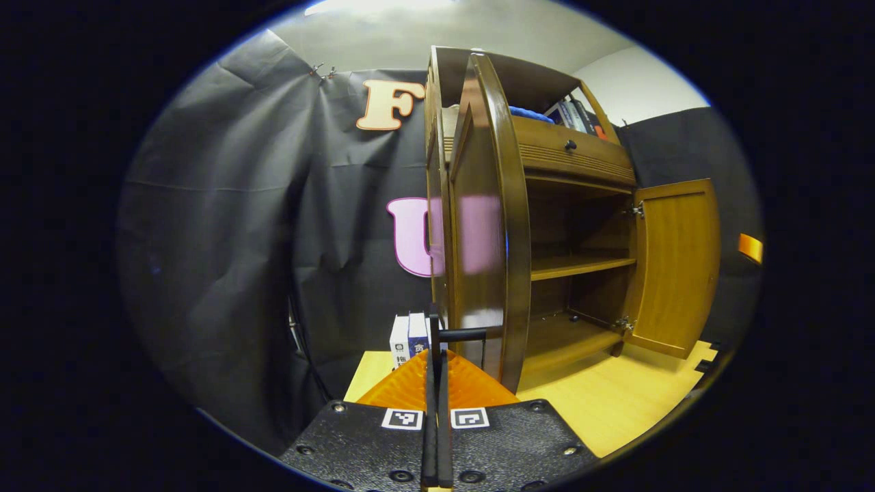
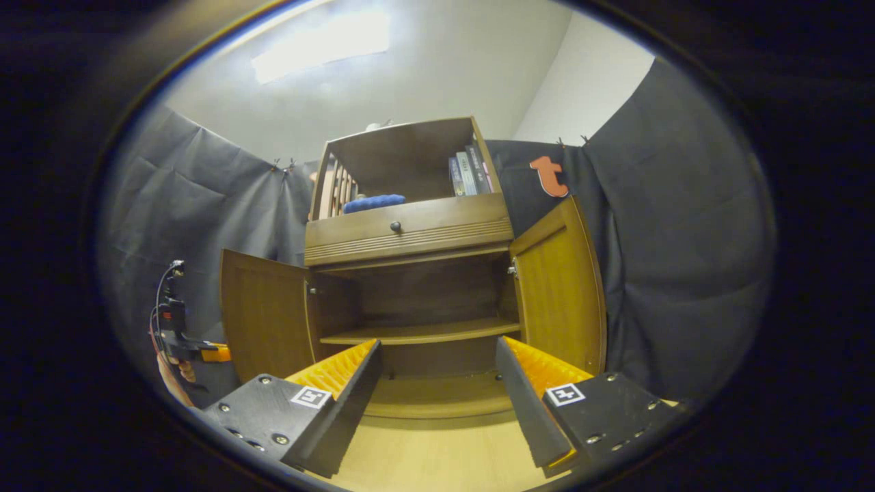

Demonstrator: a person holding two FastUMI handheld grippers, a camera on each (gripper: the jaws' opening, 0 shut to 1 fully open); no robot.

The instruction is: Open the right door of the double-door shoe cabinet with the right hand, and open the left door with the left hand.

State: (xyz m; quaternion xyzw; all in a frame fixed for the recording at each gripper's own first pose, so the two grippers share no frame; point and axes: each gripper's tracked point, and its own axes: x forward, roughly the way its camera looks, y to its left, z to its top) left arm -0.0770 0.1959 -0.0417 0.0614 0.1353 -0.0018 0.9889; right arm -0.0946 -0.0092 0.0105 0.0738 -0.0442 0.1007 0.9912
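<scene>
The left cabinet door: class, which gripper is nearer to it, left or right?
Left. The left gripper is shut on the handle of the left door. The right gripper hangs open, back from the cabinet, facing its middle.

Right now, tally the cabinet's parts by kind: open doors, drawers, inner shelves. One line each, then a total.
Open doors: 2, the left door and the right door
Drawers: 1, the drawer with a dark knob
Inner shelves: 1, the shelf in the lower compartment
Total: 4
</scene>
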